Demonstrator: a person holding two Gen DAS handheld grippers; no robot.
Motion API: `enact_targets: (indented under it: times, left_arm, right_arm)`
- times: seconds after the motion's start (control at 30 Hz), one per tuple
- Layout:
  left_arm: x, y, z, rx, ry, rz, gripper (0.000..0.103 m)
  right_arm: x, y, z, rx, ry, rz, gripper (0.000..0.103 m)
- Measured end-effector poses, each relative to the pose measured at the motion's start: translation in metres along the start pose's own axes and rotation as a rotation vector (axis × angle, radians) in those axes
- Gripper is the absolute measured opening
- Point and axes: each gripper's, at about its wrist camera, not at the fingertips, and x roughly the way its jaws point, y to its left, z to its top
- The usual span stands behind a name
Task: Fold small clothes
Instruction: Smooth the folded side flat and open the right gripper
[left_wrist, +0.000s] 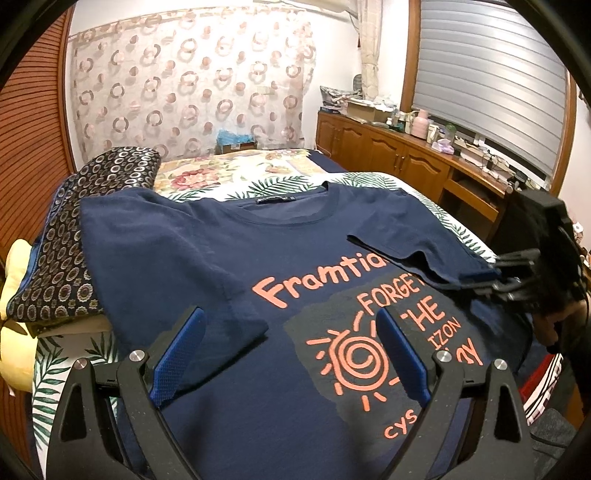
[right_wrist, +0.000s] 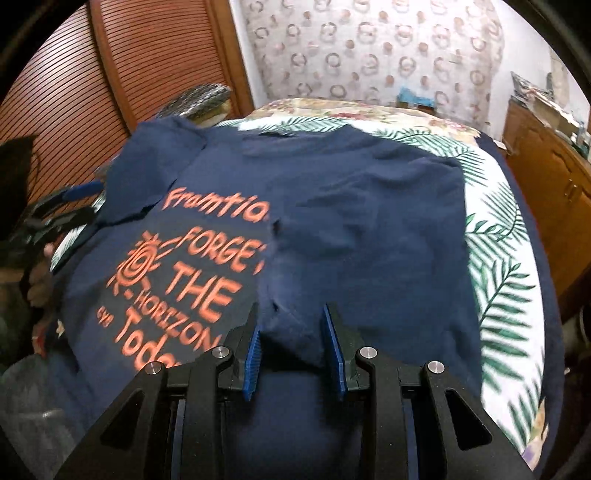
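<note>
A navy T-shirt (left_wrist: 184, 251) with orange print lies front up on the bed; it also shows in the right wrist view (right_wrist: 369, 206). Both sleeves are folded in over the chest. My left gripper (left_wrist: 291, 321) is open and empty, hovering over the shirt's lower left part. My right gripper (right_wrist: 291, 314) has its jaws partly closed, with a bunch of the shirt's right-side fabric (right_wrist: 291, 328) between the blue pads. The right gripper also shows at the right edge of the left wrist view (left_wrist: 517, 280), at the folded sleeve's end.
The bed has a palm-leaf sheet (right_wrist: 506, 266). A dark patterned pillow (left_wrist: 74, 236) lies at the shirt's left. A wooden cabinet (left_wrist: 388, 155) with clutter stands at the right. A slatted wooden door (right_wrist: 110, 74) is at the left.
</note>
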Motion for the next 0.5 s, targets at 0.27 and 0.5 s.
enact_targets:
  times: [0.27, 0.5]
  left_arm:
    - [-0.007, 0.024, 0.007, -0.023, -0.027, 0.055, 0.094]
    - [-0.014, 0.064, 0.02, -0.06, -0.081, 0.106, 0.092]
  right_arm:
    - [-0.015, 0.007, -0.004, -0.028, -0.014, -0.004, 0.032]
    - [-0.016, -0.011, 0.013, -0.039, -0.054, -0.126, 0.032]
